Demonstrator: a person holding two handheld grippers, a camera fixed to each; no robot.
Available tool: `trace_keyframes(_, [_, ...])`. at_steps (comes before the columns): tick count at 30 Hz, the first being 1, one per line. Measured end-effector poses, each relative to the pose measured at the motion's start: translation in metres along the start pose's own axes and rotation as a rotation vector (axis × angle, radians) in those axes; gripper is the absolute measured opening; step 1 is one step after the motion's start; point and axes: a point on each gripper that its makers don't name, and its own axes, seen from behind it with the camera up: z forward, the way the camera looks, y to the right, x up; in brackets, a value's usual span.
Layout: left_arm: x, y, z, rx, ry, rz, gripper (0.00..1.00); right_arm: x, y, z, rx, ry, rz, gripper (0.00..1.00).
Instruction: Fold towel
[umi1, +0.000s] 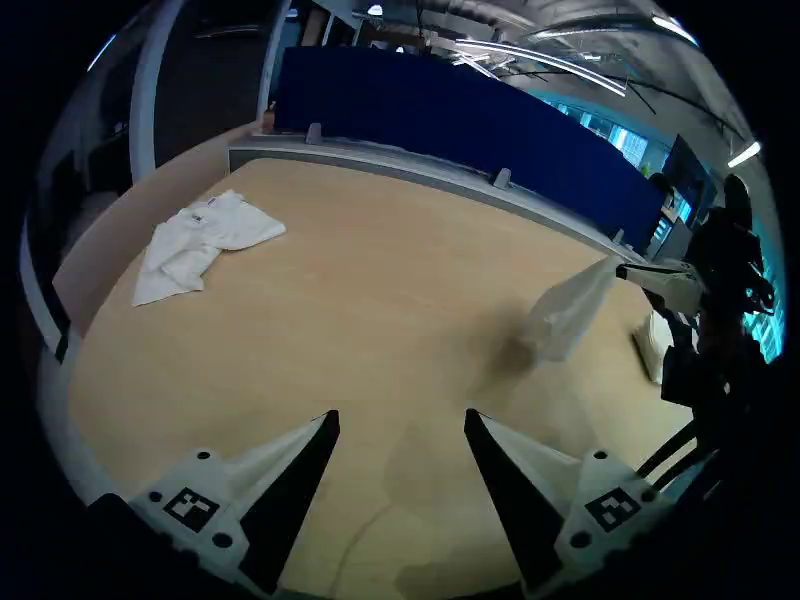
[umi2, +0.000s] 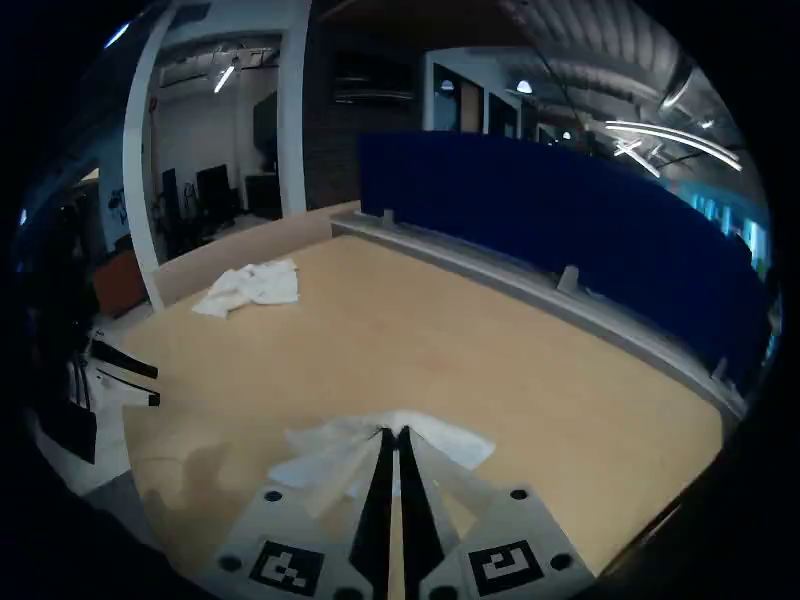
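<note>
While the right gripper (umi2: 392, 434) was pinched tight on the white cloth towel (umi2: 455, 442), that towel hung from its fingertips over the pale wooden table (umi1: 400, 290); the left gripper (umi1: 401, 428) stood wide apart and empty, well away from it. A second crumpled white towel (umi1: 200, 245) lay near the table's far edge.

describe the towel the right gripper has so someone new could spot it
Start at the wooden table by the blue partition. The held towel hangs lifted, pinched in the right gripper; the other towel lies crumpled flat near the far corner.
</note>
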Motion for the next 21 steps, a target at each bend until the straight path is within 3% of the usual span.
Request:
trace_keyframes(6, [0.010,0.012,0.001,-0.021,0.015,0.010,0.93,0.020,0.012,-0.016,-0.027,0.041,0.009,0.04])
trace_keyframes(15, [0.017,0.025,0.002,-0.044,0.023,0.030,0.93,0.026,0.029,-0.037,-0.061,0.076,0.055,0.04])
trace_keyframes(21, [0.021,0.034,0.003,-0.054,0.022,0.040,0.93,0.026,0.053,-0.060,-0.101,0.092,0.085,0.04])
